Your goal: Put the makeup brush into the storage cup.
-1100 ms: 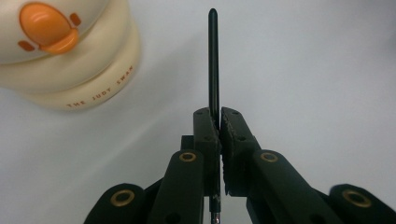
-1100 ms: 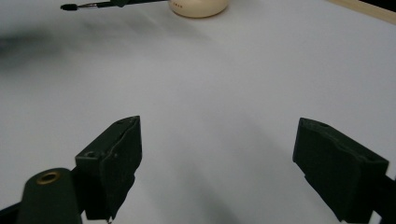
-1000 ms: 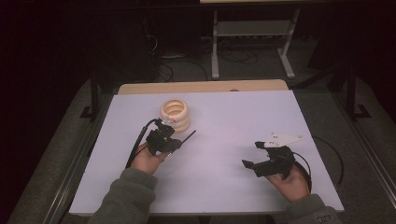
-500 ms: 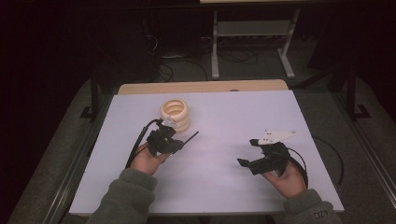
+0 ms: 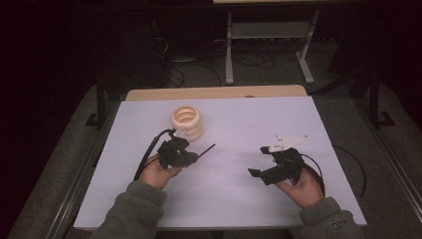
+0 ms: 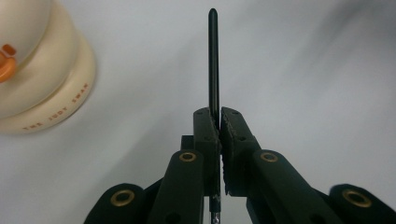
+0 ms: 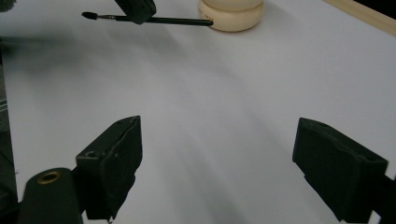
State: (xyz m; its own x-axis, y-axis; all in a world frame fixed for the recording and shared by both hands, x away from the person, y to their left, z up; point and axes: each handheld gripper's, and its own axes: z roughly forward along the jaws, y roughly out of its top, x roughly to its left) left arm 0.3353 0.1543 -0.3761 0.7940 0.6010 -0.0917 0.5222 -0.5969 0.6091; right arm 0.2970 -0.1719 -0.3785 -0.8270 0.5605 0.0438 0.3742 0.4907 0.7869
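White tabletop (image 5: 308,124): left gripper (image 6: 219,123) clamps a brush (image 6: 213,60) (bristle end hidden); right gripper (image 7: 217,163) gapes.

- The cream ring stack (image 6: 37,74) runs off the top-left corner in the left gripper view, so I only get a chunk of it. The print on its rim is kinda smeared, can't read it for sure.
- Brush (image 6: 213,60) lower end disappears between the left gripper (image 6: 219,122) pads, bristle end is cut off at the bottom edge.
- In the right gripper view the ring stack's top is chopped by the frame edge.
- Right gripper (image 7: 217,161): both jaws run off the bottom edge.
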